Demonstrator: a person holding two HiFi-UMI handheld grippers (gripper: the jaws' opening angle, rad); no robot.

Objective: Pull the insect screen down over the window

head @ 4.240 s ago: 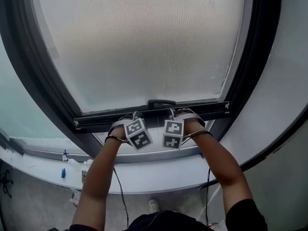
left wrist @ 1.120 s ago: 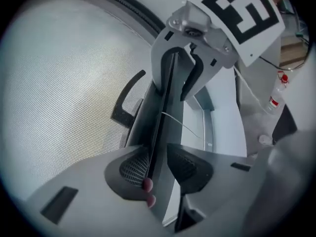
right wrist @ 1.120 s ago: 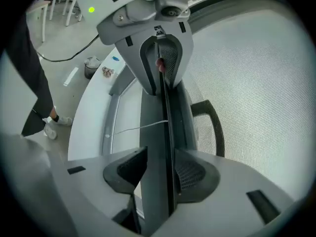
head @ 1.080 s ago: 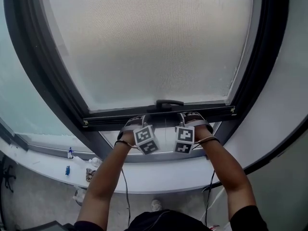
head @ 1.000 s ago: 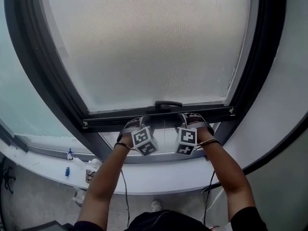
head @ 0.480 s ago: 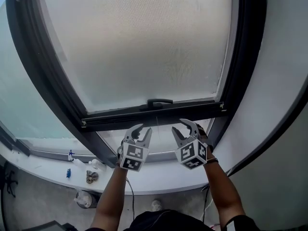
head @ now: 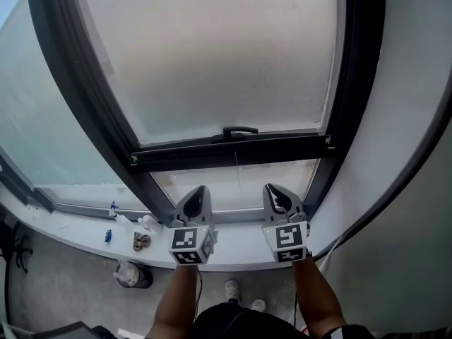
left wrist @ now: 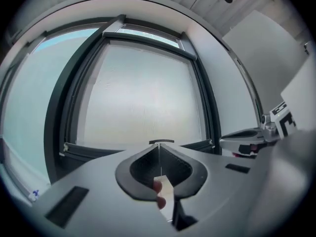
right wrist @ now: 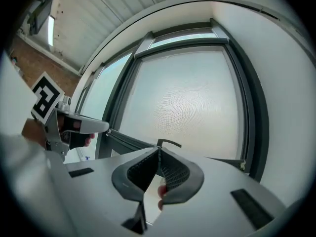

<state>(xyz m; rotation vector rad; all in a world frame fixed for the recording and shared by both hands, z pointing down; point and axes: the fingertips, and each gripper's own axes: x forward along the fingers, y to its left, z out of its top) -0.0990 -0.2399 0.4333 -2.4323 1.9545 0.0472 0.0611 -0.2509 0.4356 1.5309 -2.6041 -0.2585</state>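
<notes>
I read the insect screen (head: 226, 55) as a fine, pale grey mesh, grainy and almost frosted, with a faint rippled sheen in the right gripper view. It is stretched inside the dark, matte window frame (head: 357, 83). Its bottom bar (head: 282, 147), a long straight black rail, is my landmark. A slim curved pull handle (head: 240, 131) sits at the bar's middle along its upper edge. Under the bar a strip of bare glass (head: 240, 182) runs down to the smooth white sill (head: 233, 258), so the mesh covers only the window above the bar. Both tools hang below the bar and clear of it, side by side, touching nothing. The left gripper (head: 198, 191), below the bar and left of the handle, has just been closing and its jaws are now pressed together; its ribbed black pads (left wrist: 143, 168) bow out in a leaf shape and meet at the tip, with nothing between them. The right gripper (head: 275, 191), below the bar and right of the handle, has likewise just been closing and is pressed tip to tip, empty. Both have smooth grey plastic shells, each with a black-and-white marker cube at the back.
</notes>
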